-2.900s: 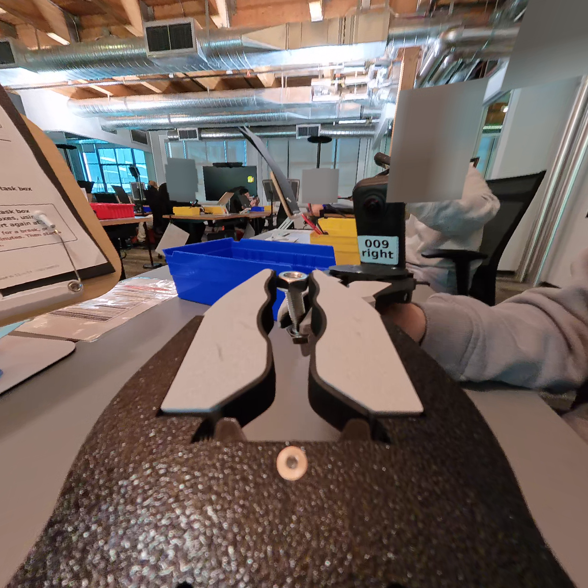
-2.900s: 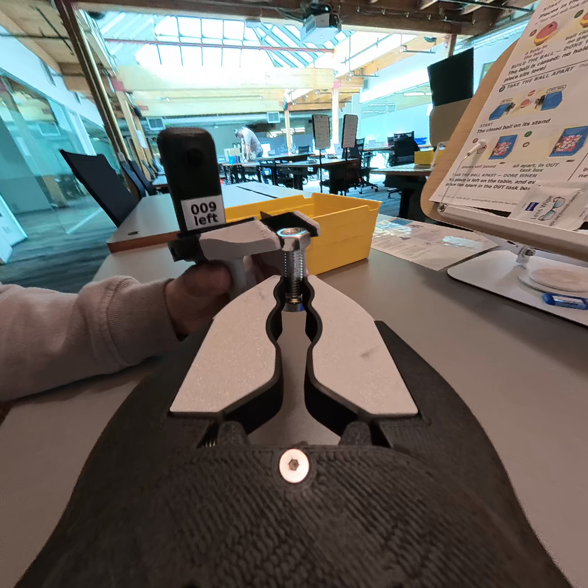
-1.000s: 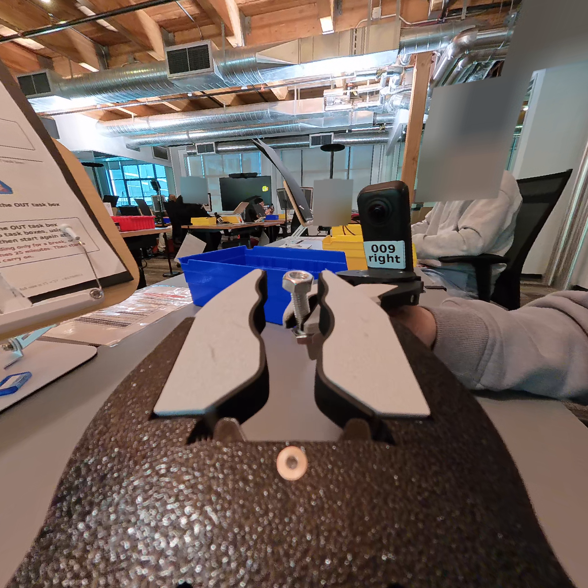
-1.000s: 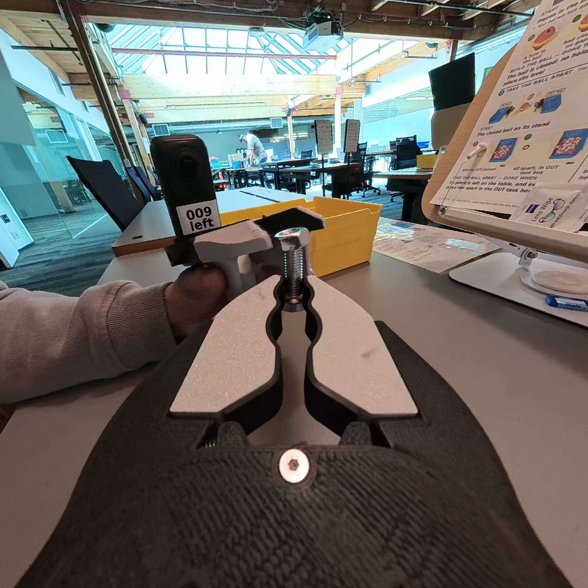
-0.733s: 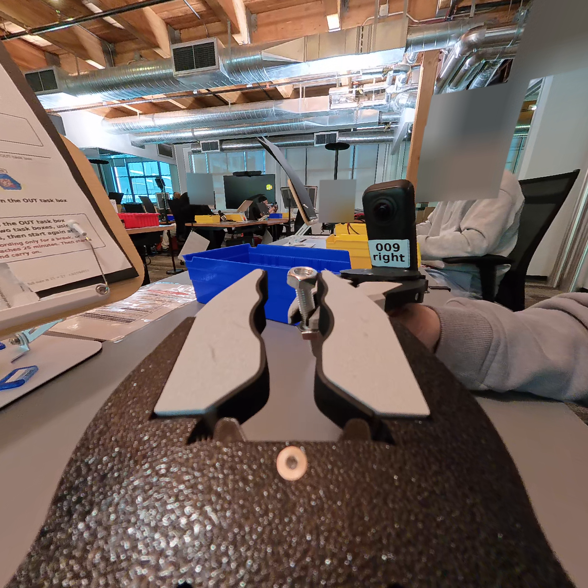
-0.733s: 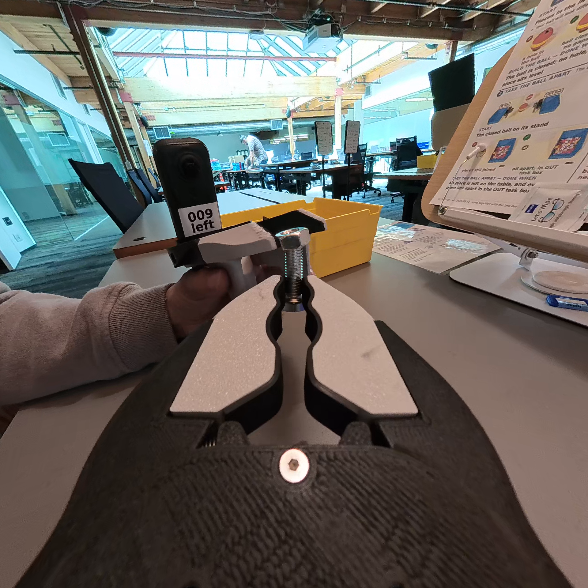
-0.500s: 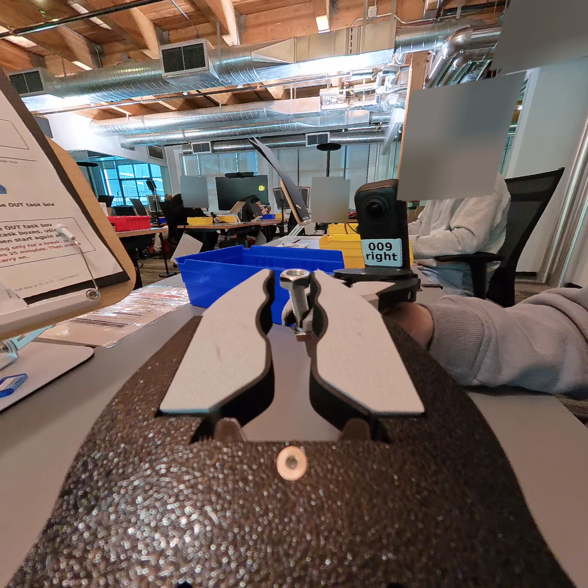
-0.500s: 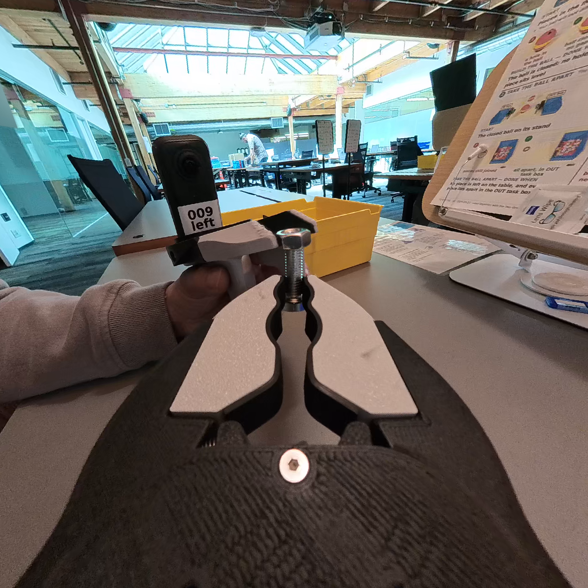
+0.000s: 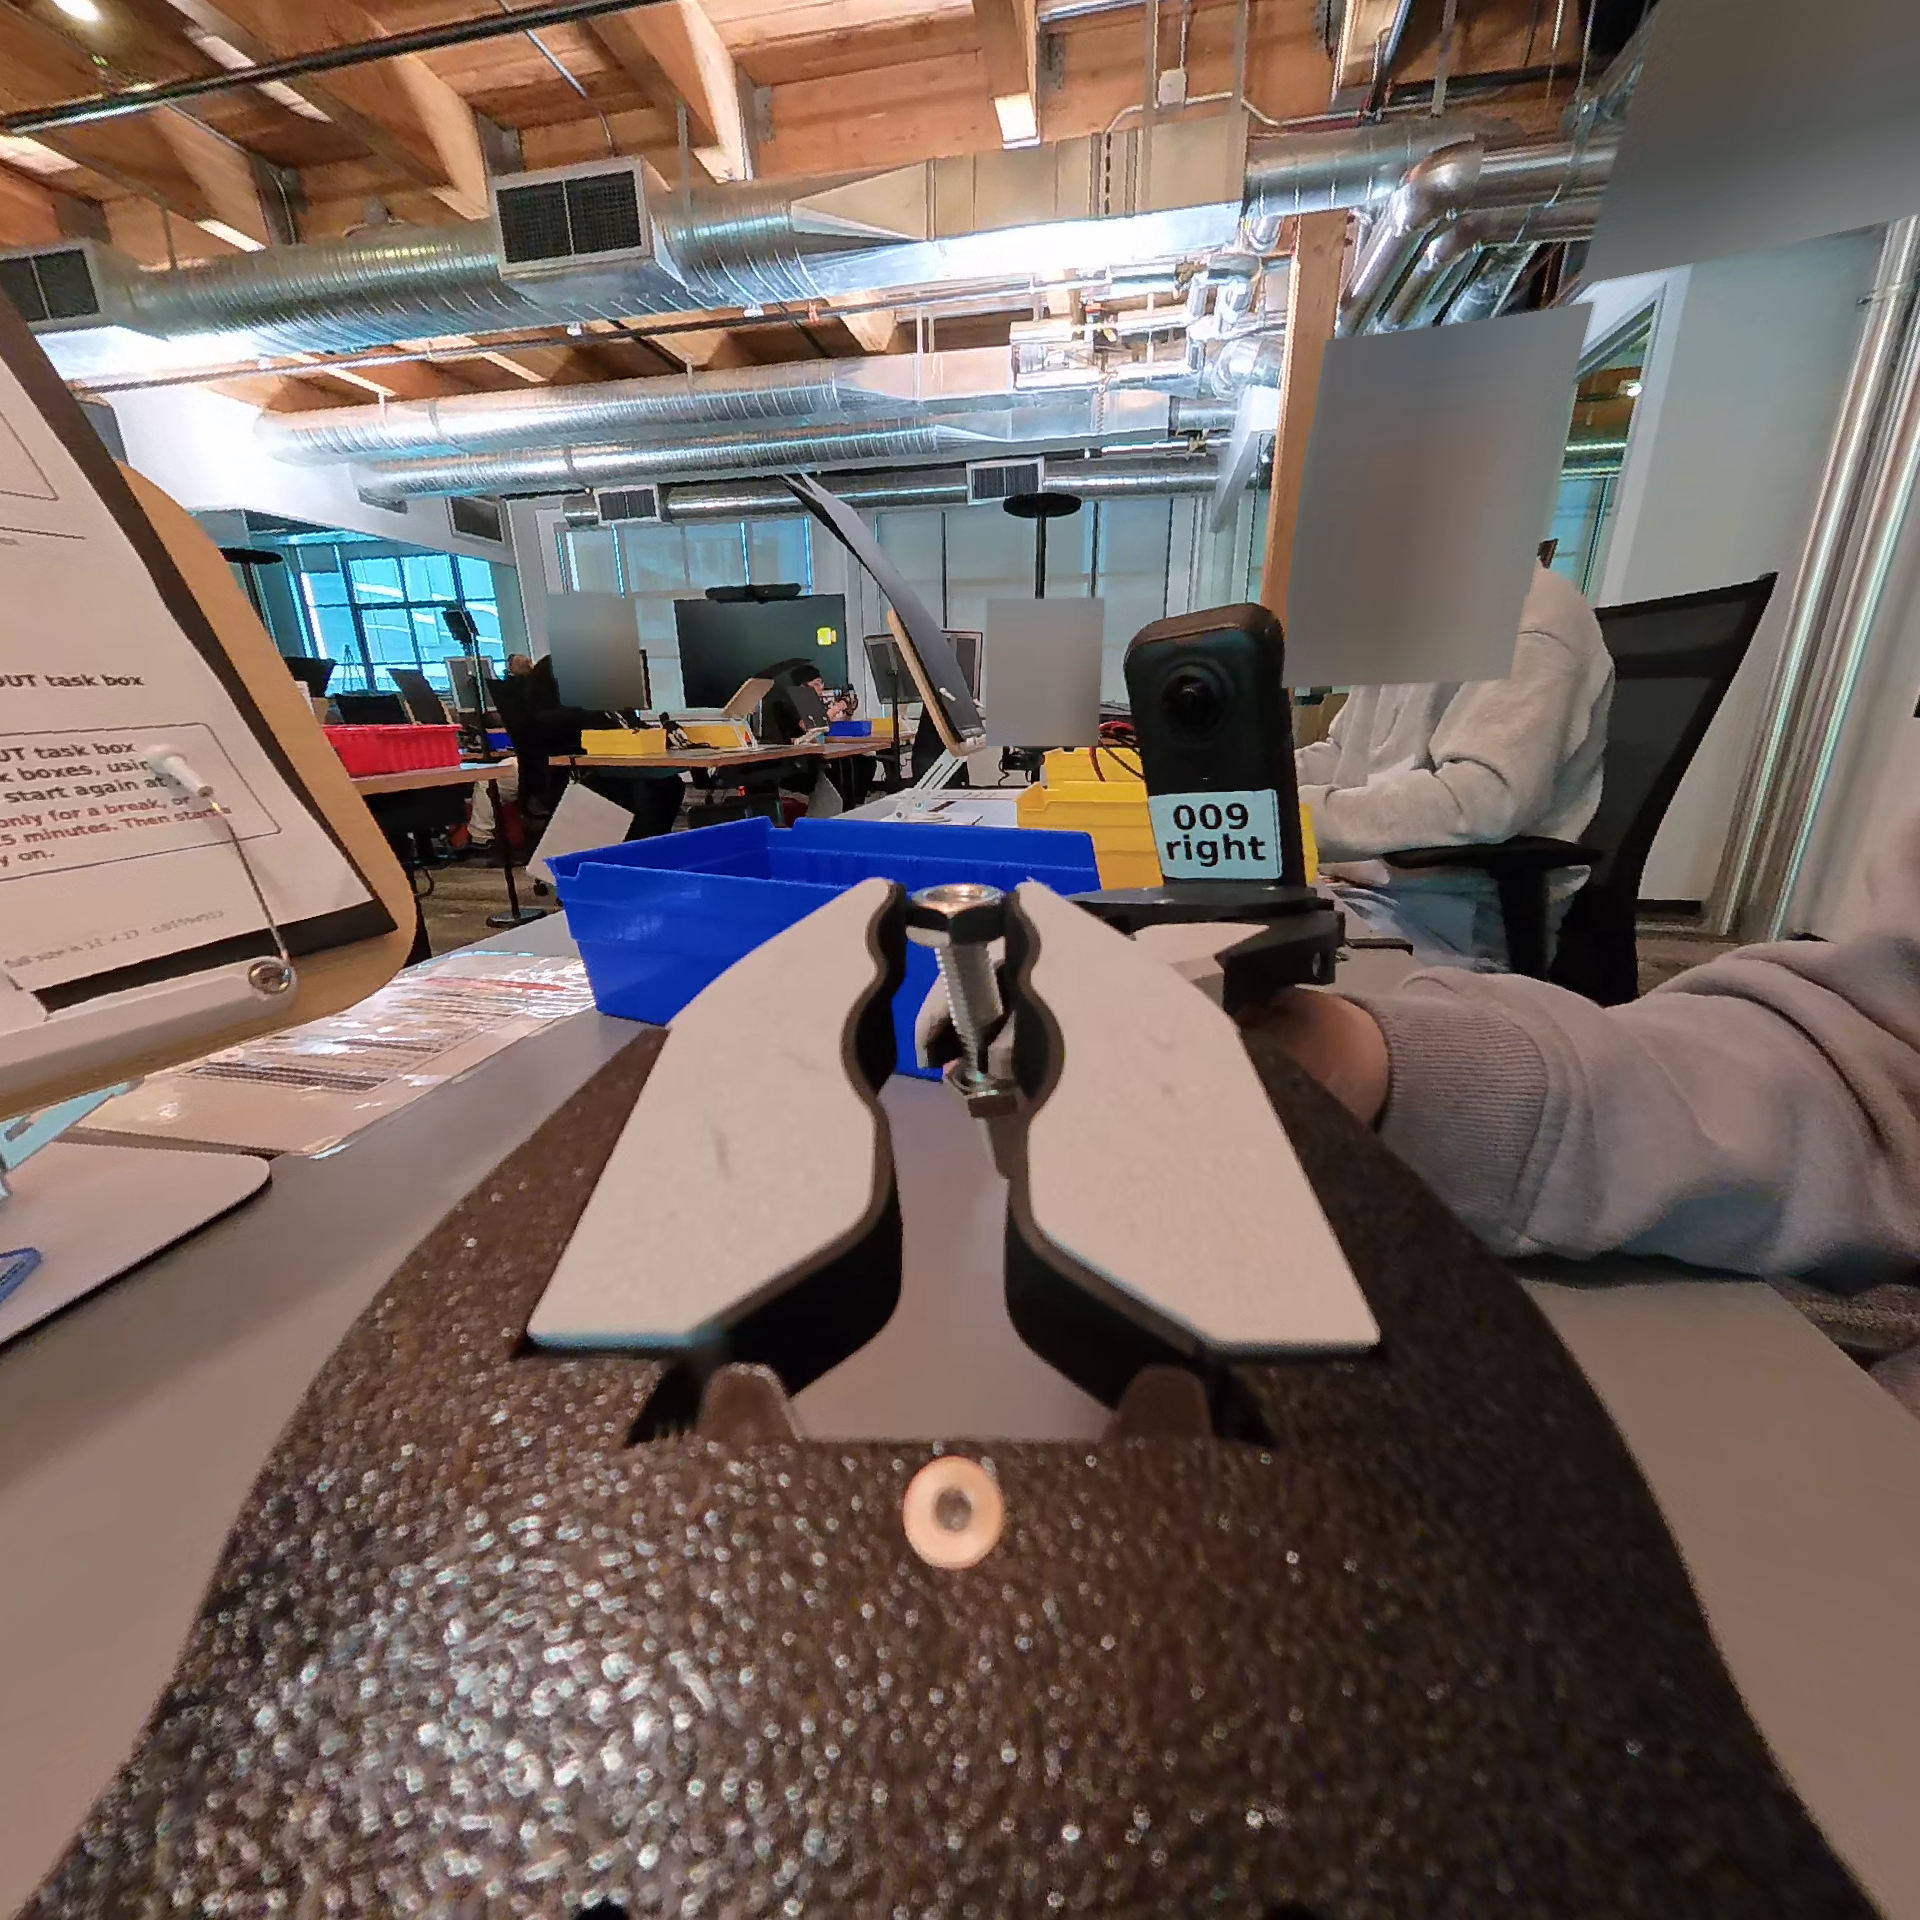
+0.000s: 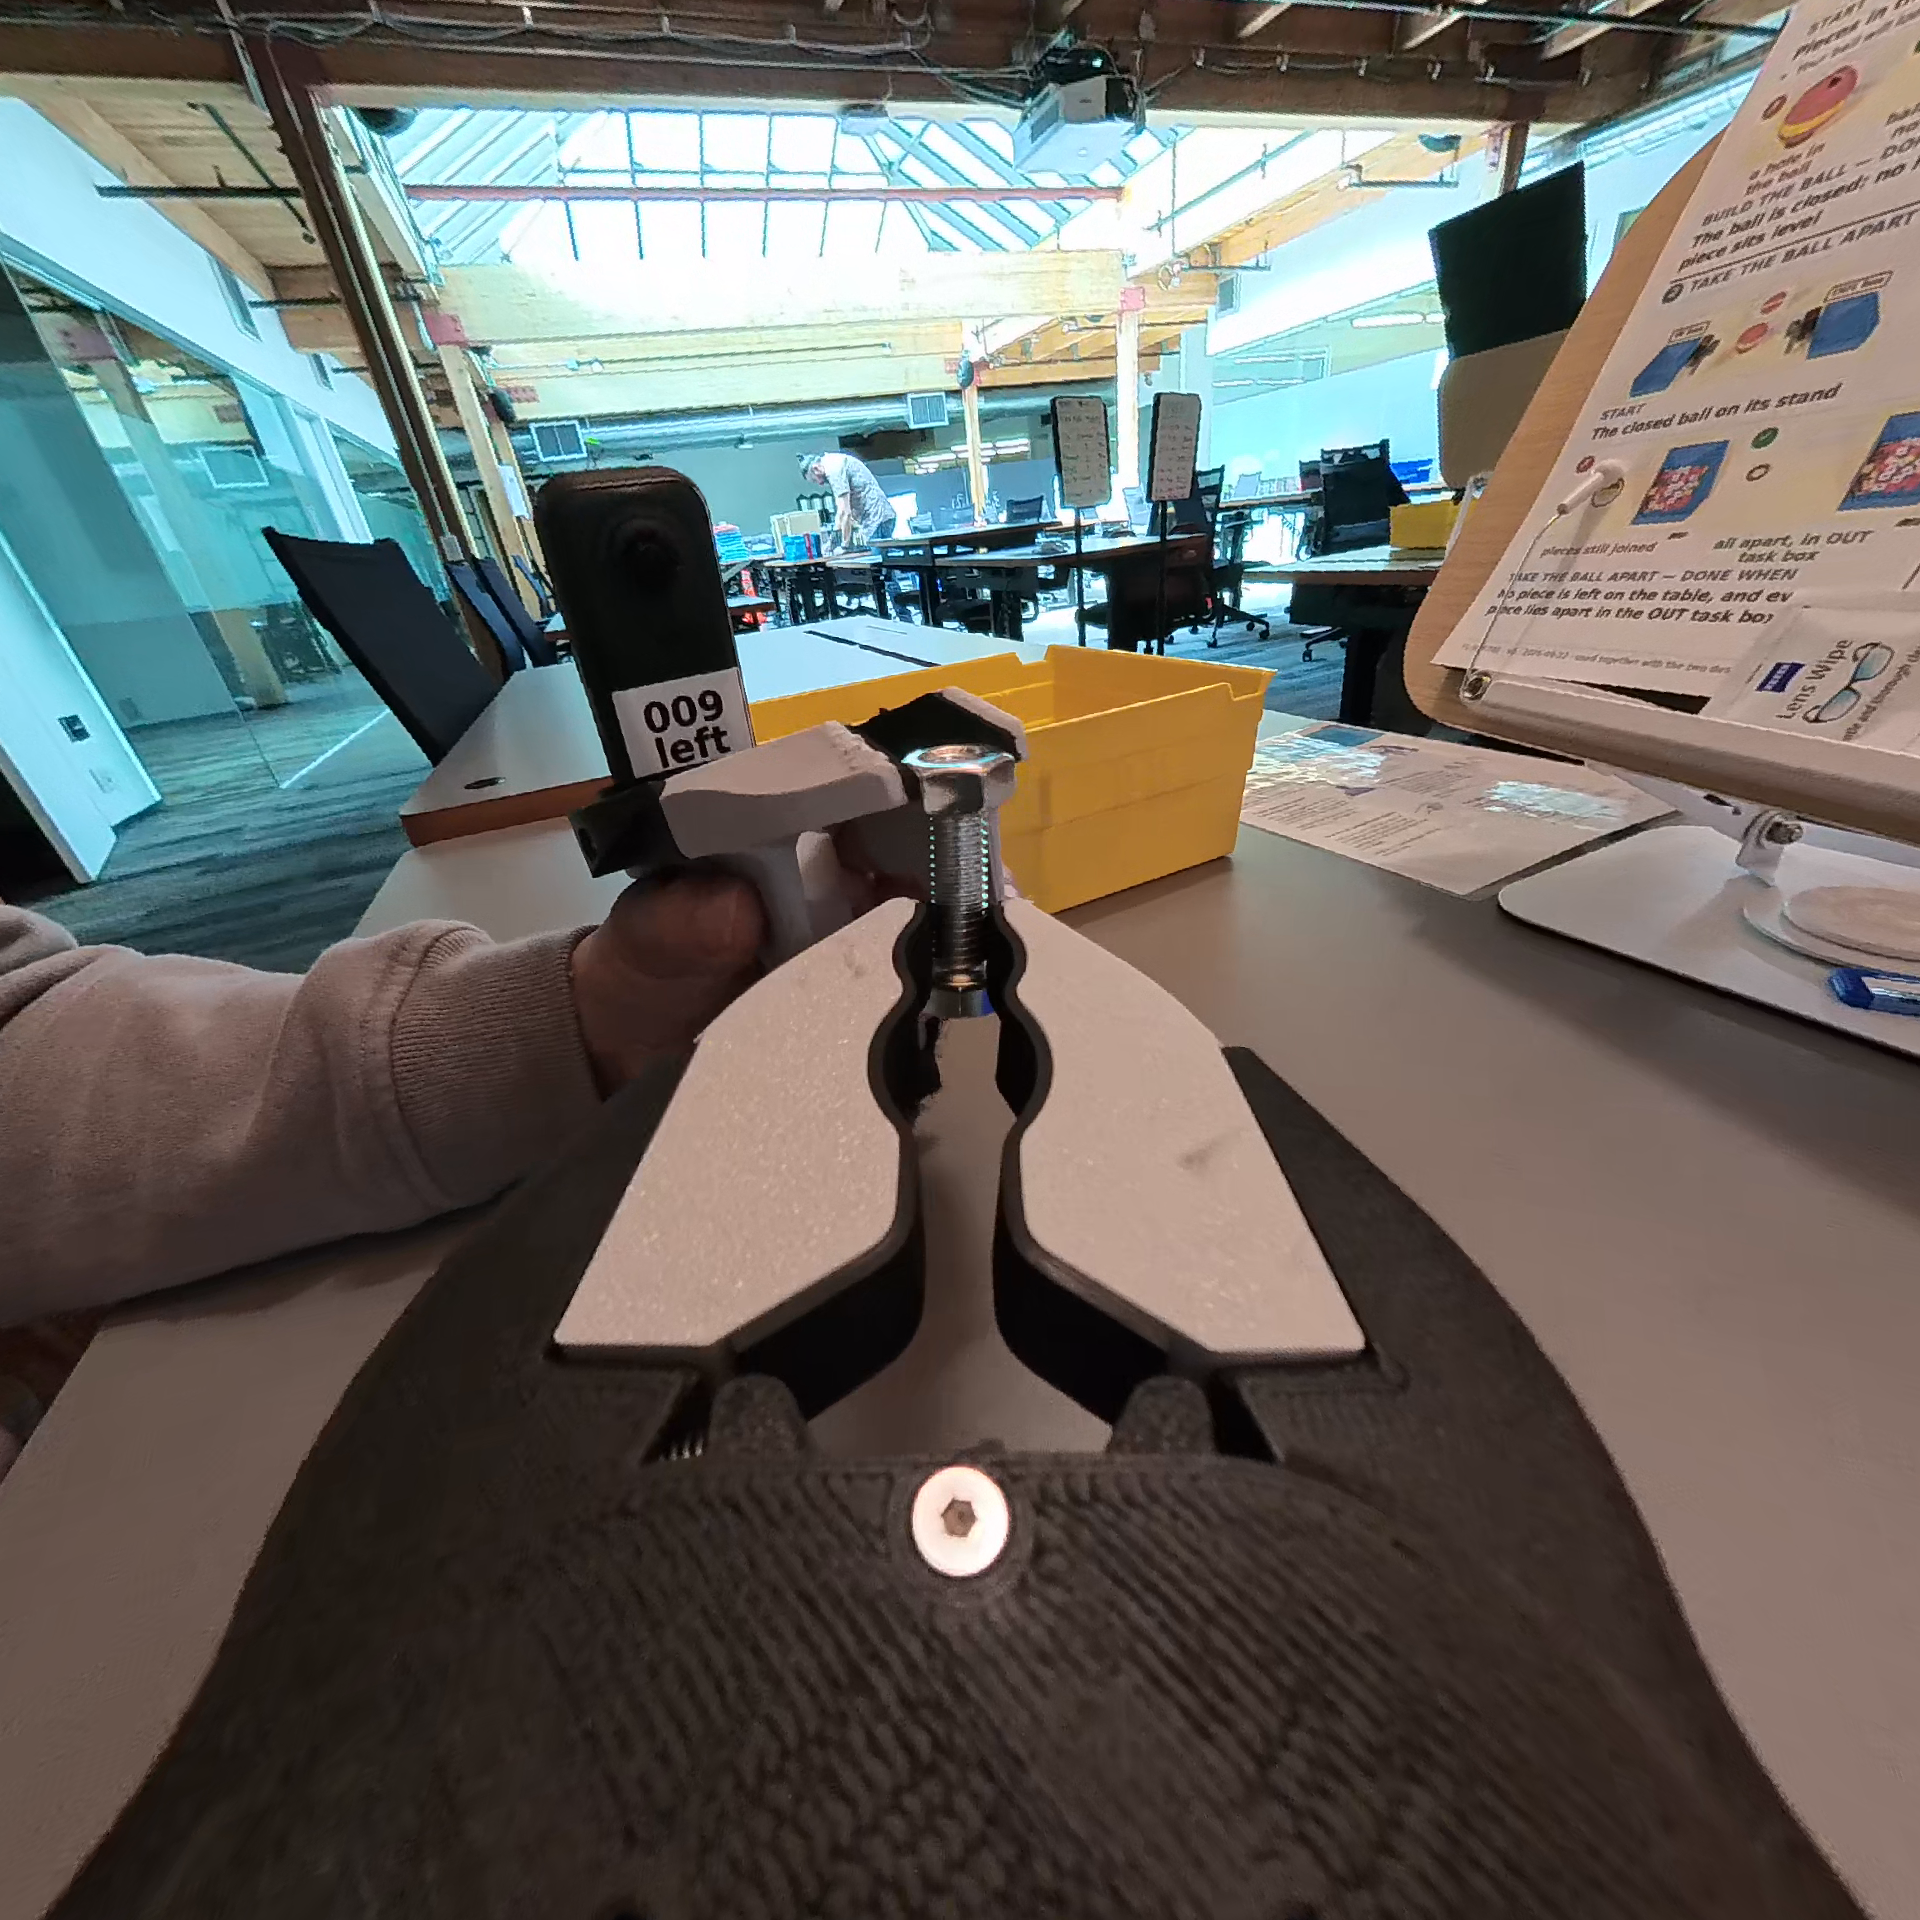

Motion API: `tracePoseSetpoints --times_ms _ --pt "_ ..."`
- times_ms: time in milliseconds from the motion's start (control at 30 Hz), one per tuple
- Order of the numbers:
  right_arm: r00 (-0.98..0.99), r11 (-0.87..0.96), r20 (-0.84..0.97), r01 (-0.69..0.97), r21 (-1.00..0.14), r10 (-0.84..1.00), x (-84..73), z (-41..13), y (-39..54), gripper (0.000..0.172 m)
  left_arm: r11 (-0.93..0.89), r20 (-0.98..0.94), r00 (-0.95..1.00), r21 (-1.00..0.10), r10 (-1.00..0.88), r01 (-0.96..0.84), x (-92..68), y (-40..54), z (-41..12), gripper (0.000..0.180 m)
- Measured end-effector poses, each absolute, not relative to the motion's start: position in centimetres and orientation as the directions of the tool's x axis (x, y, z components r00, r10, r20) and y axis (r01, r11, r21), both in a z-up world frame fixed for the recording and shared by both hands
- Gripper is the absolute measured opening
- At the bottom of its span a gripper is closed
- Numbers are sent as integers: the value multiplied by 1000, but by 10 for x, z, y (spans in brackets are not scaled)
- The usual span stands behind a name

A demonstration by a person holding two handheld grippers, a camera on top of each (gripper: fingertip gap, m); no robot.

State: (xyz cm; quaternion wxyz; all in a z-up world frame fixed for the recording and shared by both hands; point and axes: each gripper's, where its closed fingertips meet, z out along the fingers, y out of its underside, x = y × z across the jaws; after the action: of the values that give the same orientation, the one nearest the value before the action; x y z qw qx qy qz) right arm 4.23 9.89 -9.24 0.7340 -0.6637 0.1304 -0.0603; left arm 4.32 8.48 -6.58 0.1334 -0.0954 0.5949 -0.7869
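A silver hex bolt stands upright above the grey table, with a nut at its lower end. My left gripper is shut on the bolt's hex head, one fingertip on each side. The right wrist view shows the same bolt, with the left gripper clamped on the head from behind. My right gripper is shut on the threaded shank just above the nut. A hand in a grey sleeve holds each gripper.
A blue bin stands behind the bolt in the left wrist view. A yellow bin stands behind it in the right wrist view. An instruction board on a stand and a laminated sheet are at the side. A person sits in a chair farther off. The grippers are tip to tip, or close to it.
My left jaws stood open around the bolt head a second ago. They have since come together on it. My right gripper has kept its hold on the shank without moving.
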Motion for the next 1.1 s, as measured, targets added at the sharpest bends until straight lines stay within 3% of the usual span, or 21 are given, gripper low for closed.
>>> tracePoseSetpoints --times_ms 433,767,1100 --pt "957 109 -99 -72 -991 -271 43 -92 98 9 -260 -3 -949 -961 -316 90 43 86 -66 16" --pt "972 129 -120 -95 -987 -201 34 -89 101 9 -322 50 -977 -947 -206 20 35 88 -63 16" --pt "967 112 -92 -67 -991 -237 38 -90 100 9 -287 23 -958 -956 -284 63 41 88 -64 23"
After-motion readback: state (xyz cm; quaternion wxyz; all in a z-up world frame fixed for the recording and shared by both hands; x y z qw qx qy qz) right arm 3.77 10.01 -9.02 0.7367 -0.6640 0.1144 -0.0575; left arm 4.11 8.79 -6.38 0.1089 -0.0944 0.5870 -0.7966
